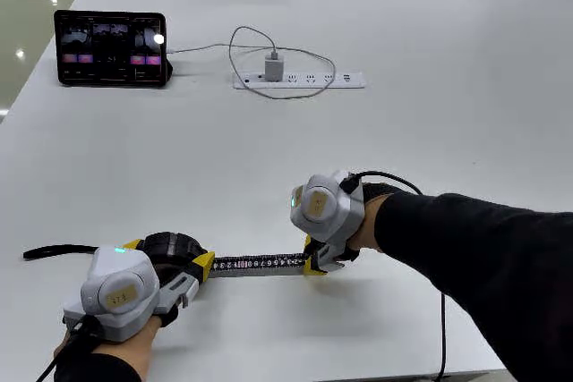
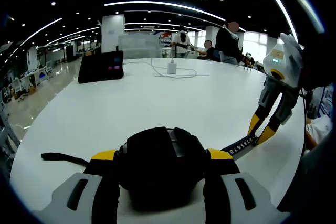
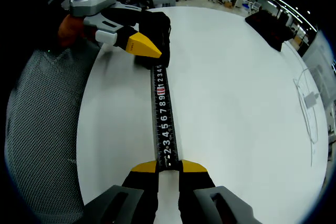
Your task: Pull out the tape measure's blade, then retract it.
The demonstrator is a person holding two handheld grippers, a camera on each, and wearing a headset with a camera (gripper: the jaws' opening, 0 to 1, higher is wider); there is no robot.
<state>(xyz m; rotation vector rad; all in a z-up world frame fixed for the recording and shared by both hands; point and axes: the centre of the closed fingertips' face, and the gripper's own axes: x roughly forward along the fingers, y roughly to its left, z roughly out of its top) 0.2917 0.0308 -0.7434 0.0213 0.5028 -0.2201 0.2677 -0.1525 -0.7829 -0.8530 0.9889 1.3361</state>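
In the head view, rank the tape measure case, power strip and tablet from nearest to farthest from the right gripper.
From the right gripper, shut on the blade:
1. The tape measure case, to its left.
2. The power strip, far ahead across the table.
3. The tablet, at the far left.

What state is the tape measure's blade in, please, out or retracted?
Out: the numbered blade runs from the case to the right tongs.

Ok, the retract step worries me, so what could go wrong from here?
1. The right gripper pinches only the tip of the dark, white-numbered blade; if it slips, the blade could whip back toward the rounded black tape measure case.
2. The left gripper clamps that case by its sides; a harder pull might twist it loose.
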